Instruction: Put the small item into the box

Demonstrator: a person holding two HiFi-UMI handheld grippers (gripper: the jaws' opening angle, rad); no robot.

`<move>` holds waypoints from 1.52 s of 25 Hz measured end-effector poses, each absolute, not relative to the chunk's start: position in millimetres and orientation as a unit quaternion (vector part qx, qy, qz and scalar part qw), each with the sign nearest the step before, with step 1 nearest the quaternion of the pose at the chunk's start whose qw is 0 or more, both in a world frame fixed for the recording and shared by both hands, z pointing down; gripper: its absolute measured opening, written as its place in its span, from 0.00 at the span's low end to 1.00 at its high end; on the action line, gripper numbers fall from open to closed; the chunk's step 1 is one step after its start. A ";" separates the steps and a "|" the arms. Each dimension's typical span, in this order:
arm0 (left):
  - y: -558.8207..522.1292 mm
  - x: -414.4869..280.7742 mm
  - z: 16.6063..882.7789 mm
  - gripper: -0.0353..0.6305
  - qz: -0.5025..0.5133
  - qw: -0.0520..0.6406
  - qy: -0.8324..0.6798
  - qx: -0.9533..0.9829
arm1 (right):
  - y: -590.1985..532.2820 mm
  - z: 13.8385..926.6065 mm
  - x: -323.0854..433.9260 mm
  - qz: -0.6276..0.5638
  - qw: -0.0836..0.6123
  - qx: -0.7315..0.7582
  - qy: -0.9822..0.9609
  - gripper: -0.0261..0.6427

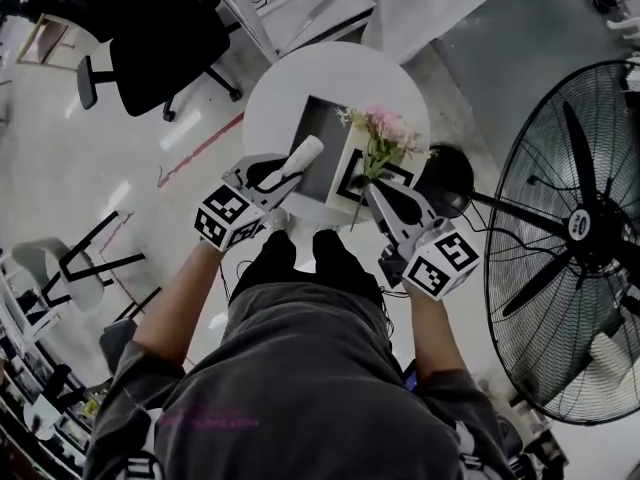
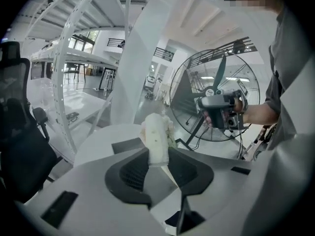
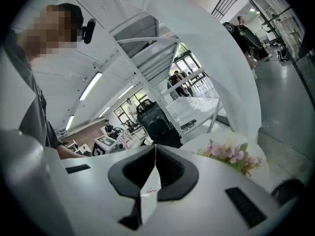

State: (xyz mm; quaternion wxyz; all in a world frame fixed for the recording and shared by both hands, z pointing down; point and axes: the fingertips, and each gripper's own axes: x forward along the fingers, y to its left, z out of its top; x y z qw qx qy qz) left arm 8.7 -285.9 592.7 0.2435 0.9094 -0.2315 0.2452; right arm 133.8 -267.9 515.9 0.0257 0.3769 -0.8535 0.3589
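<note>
A: Both grippers' status?
B: Left gripper (image 1: 287,173) clamped on white roll (image 1: 303,156), long axis pointing forward at open box (image 1: 330,140) just ahead. Right gripper (image 1: 378,194) closed, empty, beside flowers (image 1: 385,128).

Fan (image 1: 575,230) cut by right edge, box (image 1: 322,138) partly behind flowers (image 1: 385,133), base of roll (image 2: 156,140) hidden between jaws
</note>
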 end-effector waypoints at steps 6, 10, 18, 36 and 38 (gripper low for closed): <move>-291.9 16.4 649.5 0.25 0.335 0.243 -0.248 0.876 | -273.7 535.2 152.7 0.377 0.031 0.365 -0.851 0.07; -292.2 26.8 681.1 0.25 0.383 0.238 -0.234 0.861 | -274.8 549.1 162.6 0.392 0.036 0.361 -0.845 0.07; -293.3 37.9 731.2 0.25 0.479 0.243 -0.211 0.817 | -277.2 571.0 183.7 0.413 0.044 0.366 -0.833 0.07; -301.6 58.3 774.5 0.26 0.560 0.238 -0.187 0.772 | -274.8 595.4 199.7 0.443 0.047 0.362 -0.819 0.07; -301.8 59.1 776.5 0.26 0.564 0.237 -0.189 0.768 | -274.4 595.7 200.2 0.444 0.048 0.361 -0.819 0.07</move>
